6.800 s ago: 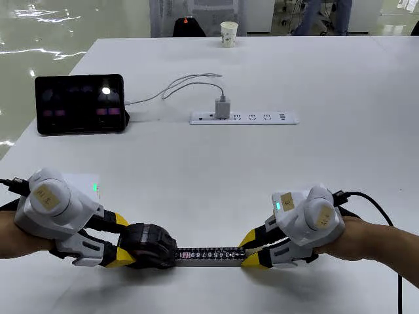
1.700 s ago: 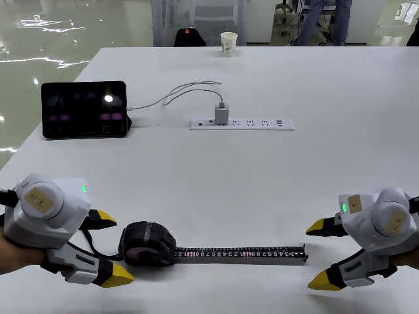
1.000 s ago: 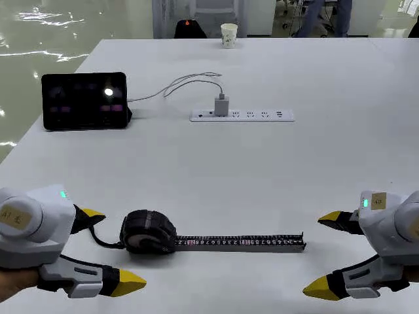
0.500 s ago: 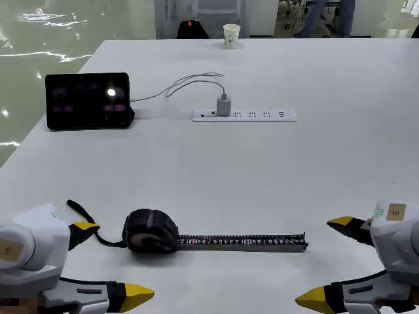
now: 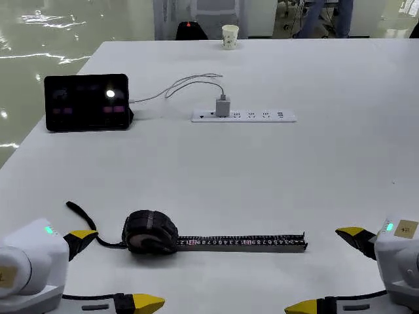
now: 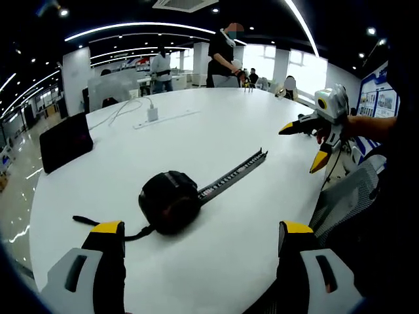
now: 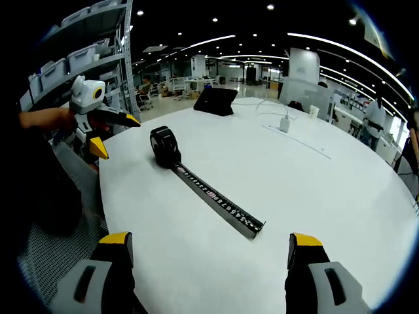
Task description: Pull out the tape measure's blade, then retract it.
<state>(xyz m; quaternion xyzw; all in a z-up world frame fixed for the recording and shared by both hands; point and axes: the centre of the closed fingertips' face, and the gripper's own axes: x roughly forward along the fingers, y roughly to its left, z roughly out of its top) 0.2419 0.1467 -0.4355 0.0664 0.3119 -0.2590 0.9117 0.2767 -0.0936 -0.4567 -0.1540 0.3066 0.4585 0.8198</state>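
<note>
My left gripper (image 5: 112, 268) hangs at the near left edge of the table (image 5: 275, 176), released, its jaws spread wide and gripping nothing. Just ahead of it the tape measure (image 5: 149, 232) rests on the tabletop on its own. Its black strap (image 5: 81, 214) trails off leftward, close beside one yellow jaw tip; I cannot tell whether they touch. From the case the blade (image 5: 242, 242) lies flat and drawn out. Its long axis runs left to right across my head view, and the hooked end points toward my right gripper (image 5: 326, 269). That gripper is also let go, jaws fully apart, near the blade's end but clear of it. Far back sit a tablet (image 5: 86, 103), a power strip (image 5: 255, 117) with a charger (image 5: 223, 104), and a paper cup (image 5: 229, 35).
</note>
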